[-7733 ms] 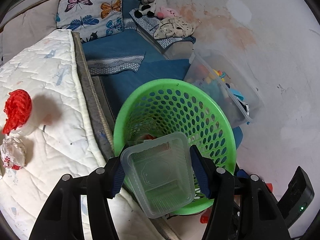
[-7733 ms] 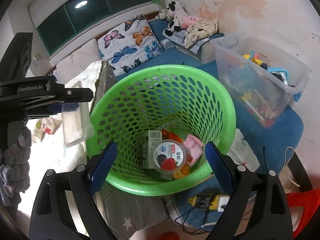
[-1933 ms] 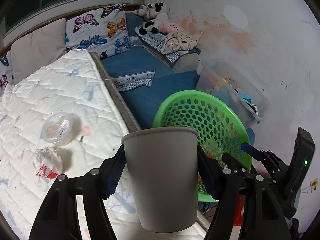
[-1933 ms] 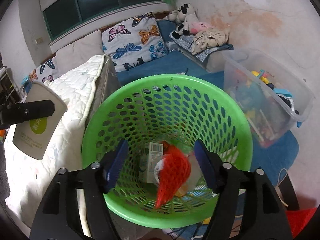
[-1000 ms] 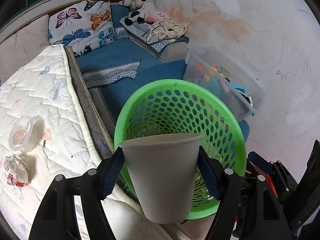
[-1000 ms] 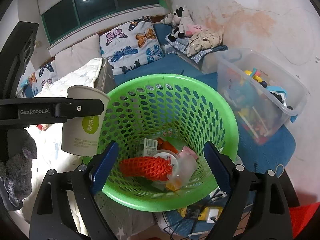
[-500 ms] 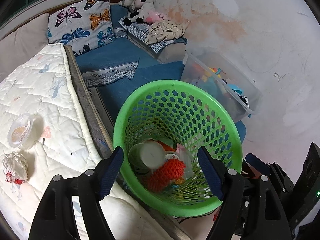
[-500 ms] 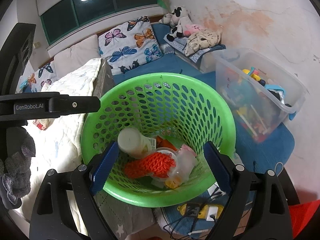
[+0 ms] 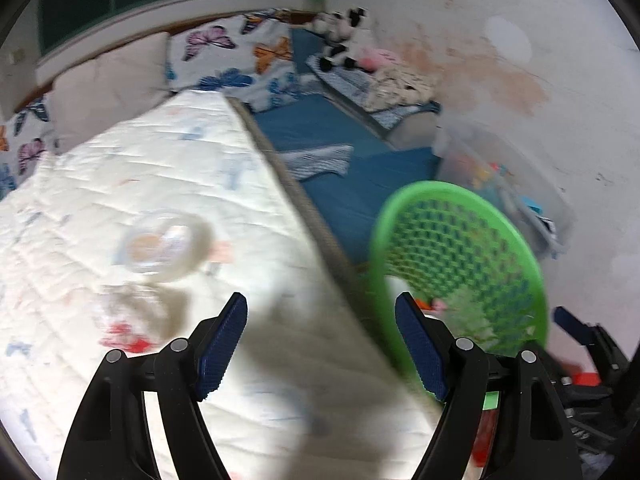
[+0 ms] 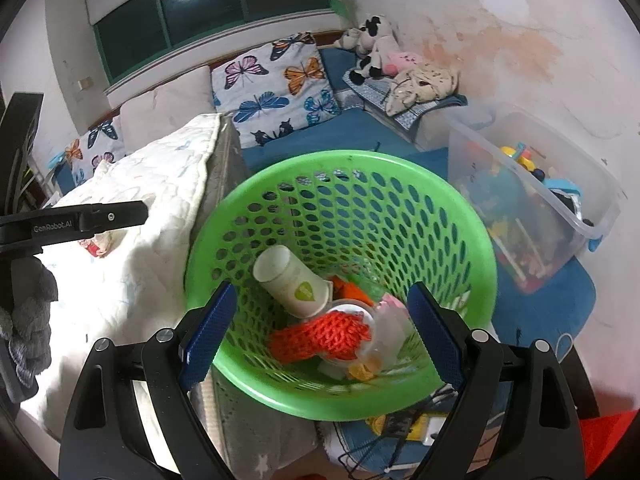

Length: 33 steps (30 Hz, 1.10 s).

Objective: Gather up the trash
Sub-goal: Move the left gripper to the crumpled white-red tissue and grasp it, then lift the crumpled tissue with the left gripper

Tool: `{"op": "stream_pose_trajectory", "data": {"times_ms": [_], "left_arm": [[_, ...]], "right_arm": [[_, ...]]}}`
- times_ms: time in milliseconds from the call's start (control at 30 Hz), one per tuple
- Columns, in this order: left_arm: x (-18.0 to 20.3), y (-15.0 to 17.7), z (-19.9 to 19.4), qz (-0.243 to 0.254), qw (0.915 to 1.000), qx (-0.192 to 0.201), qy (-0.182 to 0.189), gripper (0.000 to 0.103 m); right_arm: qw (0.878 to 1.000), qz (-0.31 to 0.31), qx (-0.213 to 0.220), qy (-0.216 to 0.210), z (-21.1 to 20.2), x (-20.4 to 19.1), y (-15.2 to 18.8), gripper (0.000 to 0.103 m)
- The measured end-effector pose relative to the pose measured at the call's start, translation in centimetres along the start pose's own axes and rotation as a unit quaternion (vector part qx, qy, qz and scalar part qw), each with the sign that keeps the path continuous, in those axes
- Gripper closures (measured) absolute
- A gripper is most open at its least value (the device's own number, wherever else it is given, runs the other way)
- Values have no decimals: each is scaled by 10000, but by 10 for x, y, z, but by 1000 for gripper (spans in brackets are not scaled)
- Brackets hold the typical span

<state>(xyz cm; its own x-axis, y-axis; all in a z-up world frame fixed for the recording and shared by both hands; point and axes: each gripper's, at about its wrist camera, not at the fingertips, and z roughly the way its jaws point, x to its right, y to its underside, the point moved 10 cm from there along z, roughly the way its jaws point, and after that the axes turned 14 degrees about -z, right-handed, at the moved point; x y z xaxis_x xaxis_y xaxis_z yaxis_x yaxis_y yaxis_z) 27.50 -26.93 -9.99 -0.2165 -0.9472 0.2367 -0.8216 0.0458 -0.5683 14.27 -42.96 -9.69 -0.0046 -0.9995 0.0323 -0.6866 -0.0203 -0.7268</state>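
Both grippers' jaws wide, empty: left gripper (image 9: 321, 342) over quilted mattress (image 9: 120, 184), right gripper (image 10: 320, 322) over green basket (image 10: 476, 240).

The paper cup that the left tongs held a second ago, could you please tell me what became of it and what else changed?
The left tongs let go of the paper cup, which now lies on its side in the green basket. Their jaws have just been opening, nothing sits between them, and they have swung back over the white mattress. The right tongs stayed open over the basket.
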Motion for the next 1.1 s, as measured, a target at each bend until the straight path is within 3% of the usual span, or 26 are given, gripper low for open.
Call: {"op": "stream_pose_trajectory", "data": {"times_ms": [233,433,633,967,1100], "left_arm": [[-72,-17,-8,-341,9963,364,-692,29],[-123,-18,-1,-579,9929,281,-1002,25],[-135,-12,12,-689,9939,96,-850,25],[-126,-8,14,-645,9971,86,-401,51],[-133,-6,2,-761,9964,131,-356,53]], "right_arm": [[9997,-124,31,-191,6,-21,-12,16],[9989,-305,66,-356,12,-45,-23,16],[9977,-466,80,-479,18,-64,-33,16],[9958,-672,29,-616,28,-87,-41,16],[9943,-785,29,-725,32,-102,-46,16]]}}
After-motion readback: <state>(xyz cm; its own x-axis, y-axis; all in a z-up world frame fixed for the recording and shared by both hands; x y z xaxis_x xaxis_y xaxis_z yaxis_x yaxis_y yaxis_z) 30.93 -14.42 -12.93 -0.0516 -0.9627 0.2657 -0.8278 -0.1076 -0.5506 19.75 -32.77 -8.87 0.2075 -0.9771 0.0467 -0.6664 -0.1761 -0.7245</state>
